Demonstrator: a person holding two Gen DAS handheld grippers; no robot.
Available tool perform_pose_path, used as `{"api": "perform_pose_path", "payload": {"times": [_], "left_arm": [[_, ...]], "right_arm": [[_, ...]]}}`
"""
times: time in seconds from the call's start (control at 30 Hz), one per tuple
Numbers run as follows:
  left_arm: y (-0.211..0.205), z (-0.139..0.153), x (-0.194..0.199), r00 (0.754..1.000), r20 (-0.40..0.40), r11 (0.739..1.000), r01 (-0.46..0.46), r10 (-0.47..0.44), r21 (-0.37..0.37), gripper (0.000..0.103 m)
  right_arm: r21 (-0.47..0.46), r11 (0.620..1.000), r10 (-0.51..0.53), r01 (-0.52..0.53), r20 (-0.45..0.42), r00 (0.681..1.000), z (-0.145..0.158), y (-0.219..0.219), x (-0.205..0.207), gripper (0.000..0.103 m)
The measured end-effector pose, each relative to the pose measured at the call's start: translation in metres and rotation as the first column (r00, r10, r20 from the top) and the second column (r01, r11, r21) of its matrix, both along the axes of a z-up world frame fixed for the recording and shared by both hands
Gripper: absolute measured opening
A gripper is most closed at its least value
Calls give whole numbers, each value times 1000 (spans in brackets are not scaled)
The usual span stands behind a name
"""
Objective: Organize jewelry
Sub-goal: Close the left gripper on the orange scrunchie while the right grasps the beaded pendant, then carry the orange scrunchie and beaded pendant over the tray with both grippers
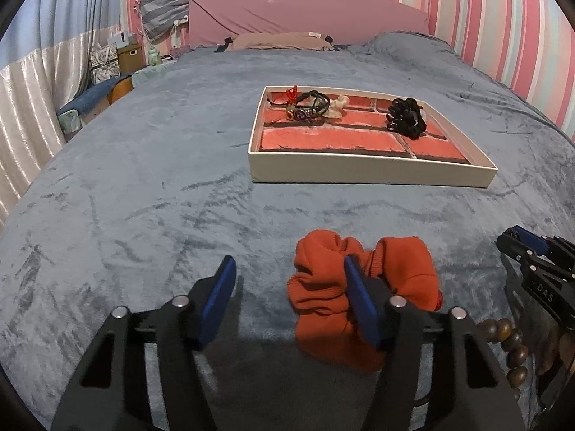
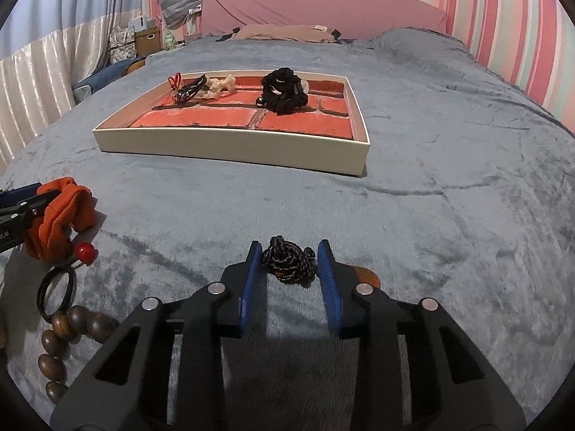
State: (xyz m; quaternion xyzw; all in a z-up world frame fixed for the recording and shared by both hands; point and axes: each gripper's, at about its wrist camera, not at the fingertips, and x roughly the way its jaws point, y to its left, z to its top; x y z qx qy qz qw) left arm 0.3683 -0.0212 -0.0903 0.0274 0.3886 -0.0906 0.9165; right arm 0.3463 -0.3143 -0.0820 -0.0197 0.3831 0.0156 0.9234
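Note:
A white tray [image 1: 373, 172] with a brick-pattern floor lies on the grey bedspread; it also shows in the right wrist view [image 2: 230, 147]. It holds bracelets [image 1: 305, 106] and a black scrunchie [image 1: 406, 116]. My left gripper [image 1: 289, 276] is open; its right finger reaches into an orange scrunchie [image 1: 409, 269] lying on the bed. My right gripper [image 2: 289, 262] is open around a black braided cord bracelet [image 2: 287, 264], the pads close beside it.
A brown wooden bead bracelet [image 2: 61, 341], a black hair tie [image 2: 54, 294] and a red bead [image 2: 86, 251] lie left of the right gripper. Pillows and a pink headboard [image 1: 305, 10] stand at the far end. Curtains and boxes are at the left.

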Motion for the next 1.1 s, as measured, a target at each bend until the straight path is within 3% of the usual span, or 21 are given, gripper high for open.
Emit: {"api": "perform_pose_path", "payload": {"times": [0.23,0.33,0.63,1.1], "left_arm": [[-2,-4,3,1000,-22,1000,18,-19,-9,23],[0,-3,3,1000,-18,1000,17,-17,-7,17],[3,10,0,1000,8,1000,14,-14,-18,11],[3,56,-5,996,89,999,26,-23,-31,11]], "right_arm": [[14,1000,-1,1,9,1000,1,-3,1,26],[16,1000,-9,9,26,1000,5,-3,-1,25],[57,998,-31,29,43,999,20,-10,-2,25],[126,991,-51,43,66,997,58,-22,-5,25]]}}
